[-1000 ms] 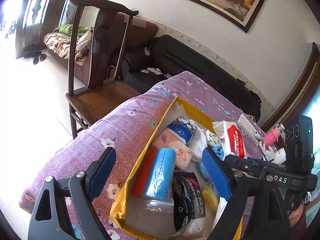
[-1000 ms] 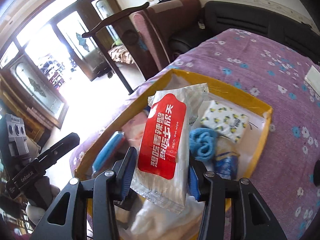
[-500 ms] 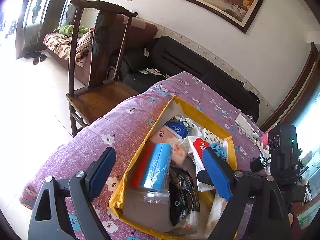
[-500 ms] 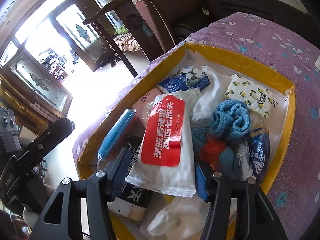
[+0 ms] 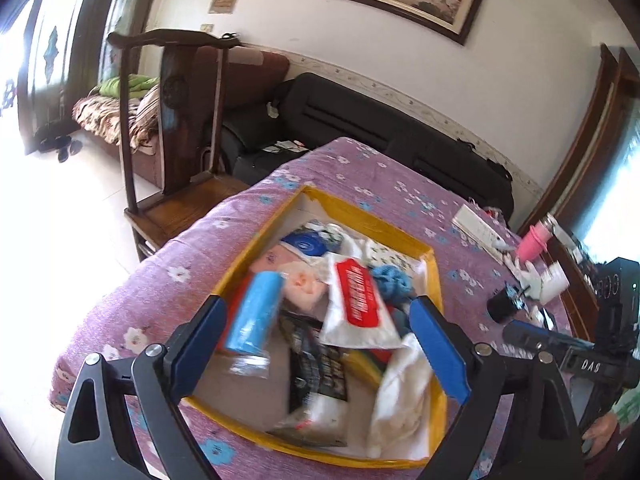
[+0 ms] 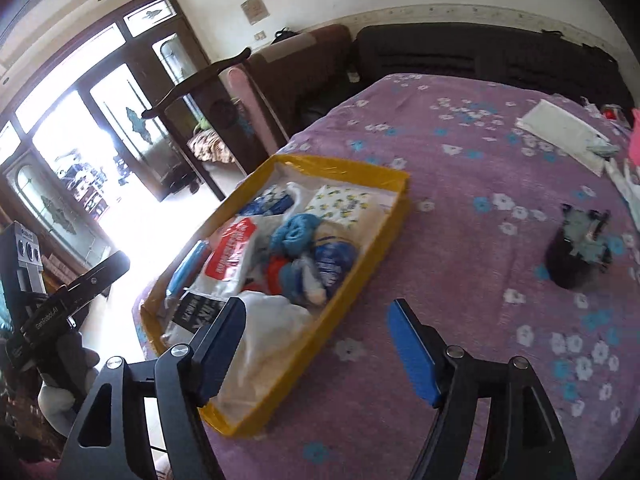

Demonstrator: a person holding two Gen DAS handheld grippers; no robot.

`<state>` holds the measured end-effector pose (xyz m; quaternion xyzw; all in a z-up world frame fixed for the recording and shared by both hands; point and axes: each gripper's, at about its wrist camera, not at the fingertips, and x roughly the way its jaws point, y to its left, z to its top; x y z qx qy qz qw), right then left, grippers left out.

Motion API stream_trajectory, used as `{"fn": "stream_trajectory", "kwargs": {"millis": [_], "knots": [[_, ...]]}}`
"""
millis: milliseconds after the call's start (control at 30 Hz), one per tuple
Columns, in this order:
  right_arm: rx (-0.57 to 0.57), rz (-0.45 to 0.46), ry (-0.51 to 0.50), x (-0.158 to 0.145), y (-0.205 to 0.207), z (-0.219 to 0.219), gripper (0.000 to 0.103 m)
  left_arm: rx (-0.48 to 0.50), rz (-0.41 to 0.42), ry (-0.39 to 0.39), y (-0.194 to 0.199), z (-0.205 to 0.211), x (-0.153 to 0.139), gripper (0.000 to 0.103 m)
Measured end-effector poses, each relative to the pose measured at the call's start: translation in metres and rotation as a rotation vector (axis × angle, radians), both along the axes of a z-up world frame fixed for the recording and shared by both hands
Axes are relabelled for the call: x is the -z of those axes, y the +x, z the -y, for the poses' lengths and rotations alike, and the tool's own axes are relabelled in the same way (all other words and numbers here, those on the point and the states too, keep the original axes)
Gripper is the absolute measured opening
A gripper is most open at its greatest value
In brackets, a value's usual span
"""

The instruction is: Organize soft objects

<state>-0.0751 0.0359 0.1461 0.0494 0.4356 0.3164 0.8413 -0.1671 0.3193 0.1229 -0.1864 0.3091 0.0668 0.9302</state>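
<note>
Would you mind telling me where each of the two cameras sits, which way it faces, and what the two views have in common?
Left wrist: on the left gripper, looking down over the yellow tray toward the sofa; its open blue-padded fingers and the right gripper show.
Right wrist: on the right gripper, facing the floral cloth beside the tray; its empty jaws have just been opening; the left gripper and a hand show.
Shared: tray, wet-wipe pack, black cup.
</note>
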Motion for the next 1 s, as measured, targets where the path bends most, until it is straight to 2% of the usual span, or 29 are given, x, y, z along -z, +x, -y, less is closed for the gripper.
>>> {"fn": "stream_trajectory", "kwargs": {"millis": [133,300,467,733,1000], "knots": [[0.133,0.006,0.010,0.002,-0.003,0.071,0.080,0.114,-0.044,0.079,0.014,0.057,0.001,0.093],[0.291,-0.004,0.023,0.015,-0.014,0.159,0.080,0.282,-0.132,0.175,0.036,0.145,0.020,0.093],[0.396,0.007,0.013,0.025,-0.027,0.220,0.080,0.412,-0.186,0.261,0.051,0.216,0.038,0.093],[0.520,0.003,0.034,0.040,-0.027,0.289,0.080,0.466,-0.252,0.365,0.079,0.274,0.062,0.093],[0.573,-0.035,0.046,0.057,-0.010,0.316,0.080,0.461,-0.305,0.393,0.102,0.290,0.081,0.093]]}}
